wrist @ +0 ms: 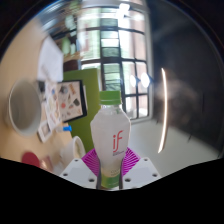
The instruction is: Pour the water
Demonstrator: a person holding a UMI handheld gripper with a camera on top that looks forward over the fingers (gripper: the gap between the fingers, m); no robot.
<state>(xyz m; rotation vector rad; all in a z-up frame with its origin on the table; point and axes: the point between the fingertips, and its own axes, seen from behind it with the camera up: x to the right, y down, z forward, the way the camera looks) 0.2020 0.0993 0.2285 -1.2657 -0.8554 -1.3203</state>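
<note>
A white plastic bottle (112, 135) with a green cap and a red "if" mark stands upright between my fingers. The gripper (111, 166) is shut on the bottle's lower body, with the magenta pads (92, 160) pressing on it at both sides. The bottle is held up above the table. Its base is hidden behind the fingers.
A white round bowl or cup (25, 103) sits on the table at the left. Papers with pictures (62, 105) lie on the table beyond it. A green wall panel (138, 88) and large windows (105, 40) stand behind the bottle.
</note>
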